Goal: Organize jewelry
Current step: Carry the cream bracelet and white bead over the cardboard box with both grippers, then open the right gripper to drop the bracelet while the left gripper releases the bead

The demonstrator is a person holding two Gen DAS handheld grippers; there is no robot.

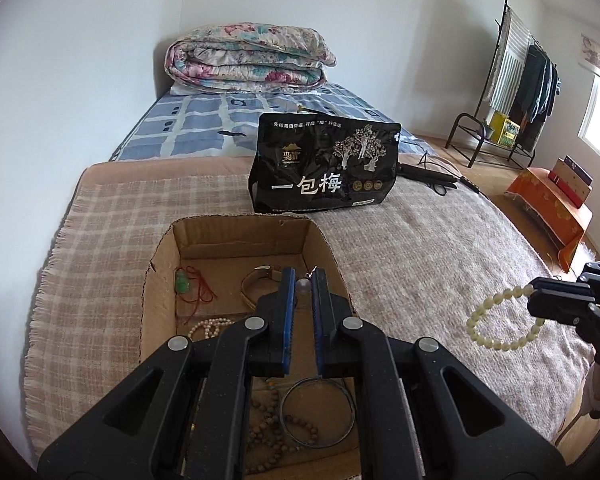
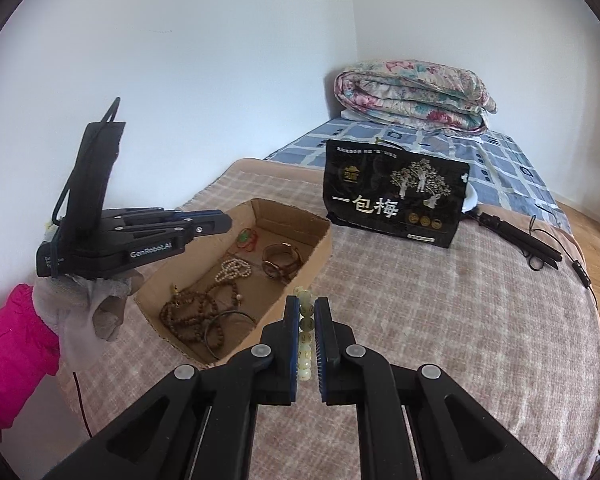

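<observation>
Box [image 1: 162, 280]: on the blanket [image 1: 440, 248], with beads [image 2: 192, 316] and a ring [image 1: 318, 412] inside.
Bag [image 1: 324, 168]: behind the box, I see.
Quilt [image 1: 248, 58]: far behind the bag.

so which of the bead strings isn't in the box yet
The pale cream bead bracelet, hanging from the right tongs over the blanket; the others lie inside the cardboard box.

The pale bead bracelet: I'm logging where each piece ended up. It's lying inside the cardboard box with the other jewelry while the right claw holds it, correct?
Not inside the box. The pale bead bracelet hangs in the air beside the cardboard box, over the blanket, clamped in the right claw. The left wrist view shows it.
</observation>
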